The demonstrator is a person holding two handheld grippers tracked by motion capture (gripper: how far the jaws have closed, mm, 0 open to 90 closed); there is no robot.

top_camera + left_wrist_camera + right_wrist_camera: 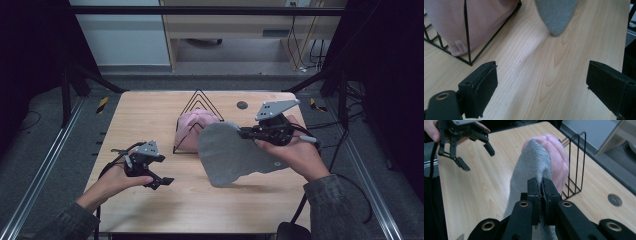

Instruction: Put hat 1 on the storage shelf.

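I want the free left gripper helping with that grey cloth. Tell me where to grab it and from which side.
Grip the grey cloth at its lower hanging corner, coming in from the left gripper's side. The right gripper pinches its top edge, so the cloth hangs free above the table, that corner nearest the open jaws.

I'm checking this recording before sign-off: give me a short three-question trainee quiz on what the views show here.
1. True or false: the right gripper is shut on the grey cloth.
2. What sits inside the black wire rack?
A. a pink knitted item
B. a white mug
C. a stack of books
3. In a few words, how do the fingers of the left gripper stand, and what lies between them?

Key
1. True: the cloth is pinched and hangs above the table.
2. A: the pink knitted item.
3. Wide apart, with just bare wood between them.
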